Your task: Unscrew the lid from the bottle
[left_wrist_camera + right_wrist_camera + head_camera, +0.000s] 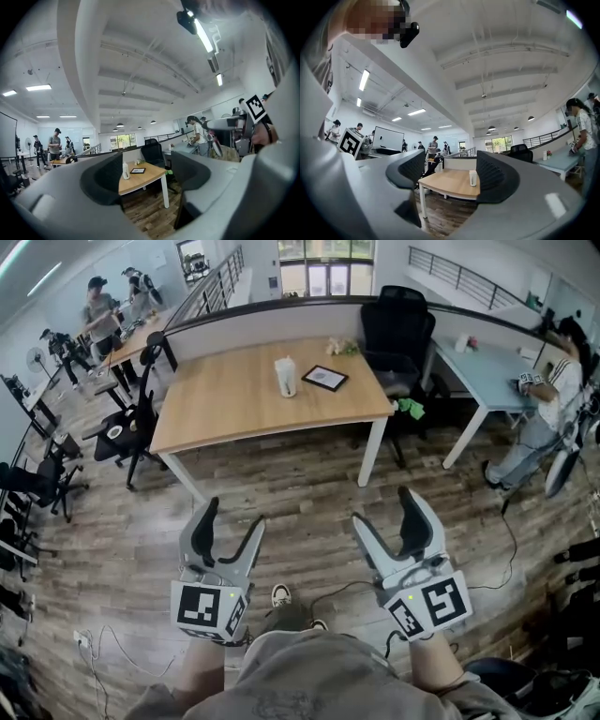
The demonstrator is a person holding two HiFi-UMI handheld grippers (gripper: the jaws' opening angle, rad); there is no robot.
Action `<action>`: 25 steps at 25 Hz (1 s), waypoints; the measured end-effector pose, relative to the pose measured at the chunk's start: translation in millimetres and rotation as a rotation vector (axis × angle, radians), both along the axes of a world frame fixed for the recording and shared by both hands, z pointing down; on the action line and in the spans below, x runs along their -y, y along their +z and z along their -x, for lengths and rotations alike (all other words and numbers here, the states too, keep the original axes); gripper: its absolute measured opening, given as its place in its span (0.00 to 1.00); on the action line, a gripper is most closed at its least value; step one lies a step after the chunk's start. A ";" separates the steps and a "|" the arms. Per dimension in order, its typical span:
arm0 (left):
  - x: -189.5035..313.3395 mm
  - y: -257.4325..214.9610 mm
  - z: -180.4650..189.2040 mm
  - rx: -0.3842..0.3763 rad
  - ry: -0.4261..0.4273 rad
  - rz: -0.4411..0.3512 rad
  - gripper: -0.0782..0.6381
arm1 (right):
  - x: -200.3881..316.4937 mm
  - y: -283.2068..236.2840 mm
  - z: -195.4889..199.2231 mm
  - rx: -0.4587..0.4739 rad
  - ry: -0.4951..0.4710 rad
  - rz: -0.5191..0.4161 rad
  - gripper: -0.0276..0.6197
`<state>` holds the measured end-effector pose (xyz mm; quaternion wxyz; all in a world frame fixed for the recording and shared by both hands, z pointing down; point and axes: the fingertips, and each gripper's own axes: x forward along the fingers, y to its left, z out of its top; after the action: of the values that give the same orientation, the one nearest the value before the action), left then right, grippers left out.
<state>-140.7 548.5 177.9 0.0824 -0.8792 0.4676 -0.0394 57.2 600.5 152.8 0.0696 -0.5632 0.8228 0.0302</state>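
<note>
A white bottle [286,376] with its lid on stands upright on a wooden table [225,399], far ahead of both grippers. My left gripper [232,517] and right gripper [386,510] hang side by side over the wood floor, well short of the table, both open with nothing between the jaws. In the left gripper view the bottle [125,171] shows small between the open jaws of the left gripper [145,180]. The right gripper view has the bottle [473,178] near the right jaw of the right gripper [450,176].
A dark tablet [324,378] lies beside the bottle. A black office chair [398,334] stands at the table's right end. A pale blue desk [487,371] with a person [553,399] is further right. More chairs [131,427] and people [98,310] are at left. Cables [511,540] run over the floor.
</note>
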 end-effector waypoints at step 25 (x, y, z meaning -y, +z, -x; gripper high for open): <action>246.5 29.1 21.3 -0.004 0.050 0.080 0.60 | 245.8 34.3 25.2 -0.030 0.024 0.139 0.56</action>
<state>-162.0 302.0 206.9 0.0474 -0.8933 0.4436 -0.0541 32.1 354.7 187.0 0.0174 -0.5759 0.8172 -0.0178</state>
